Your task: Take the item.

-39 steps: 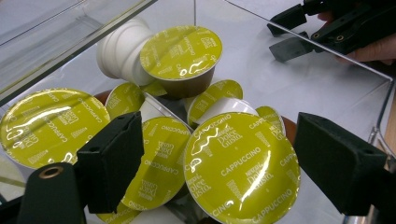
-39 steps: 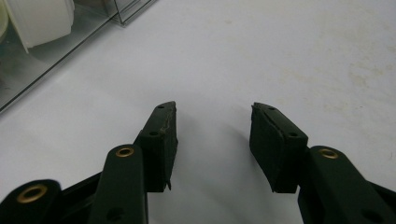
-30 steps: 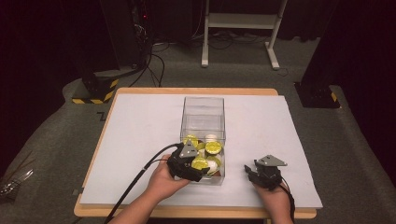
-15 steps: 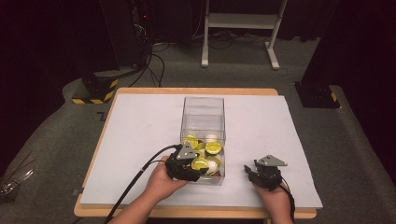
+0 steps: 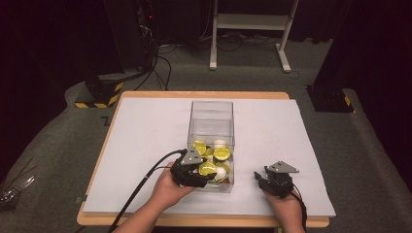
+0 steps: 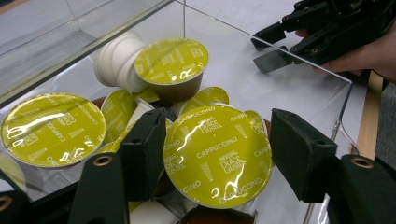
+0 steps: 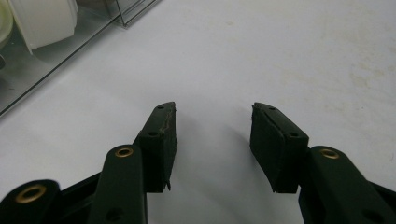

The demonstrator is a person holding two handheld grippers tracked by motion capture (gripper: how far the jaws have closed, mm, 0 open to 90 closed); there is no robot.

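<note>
A clear plastic box (image 5: 211, 109) stands mid-table with several coffee capsules in it, yellow-lidded (image 5: 222, 153) and white (image 5: 219, 143). My left gripper (image 5: 206, 172) reaches into the box's near end. Its jaws are shut on a yellow-lidded capsule marked Cappuccino (image 6: 218, 154), one pad on each side of it. More capsules (image 6: 172, 63) lie behind and beside it. My right gripper (image 5: 260, 177) rests to the right of the box, over the white table cover (image 7: 280, 51). In the right gripper view its jaws (image 7: 212, 114) stand open with nothing between them. It also appears past the box wall in the left gripper view (image 6: 268, 47).
A white cover (image 5: 145, 131) lies over the wooden table, whose edge (image 5: 204, 95) shows at the back. Beyond it on the floor are cables (image 5: 160, 63), a white stand (image 5: 248, 29) and yellow-black striped bases (image 5: 99, 94).
</note>
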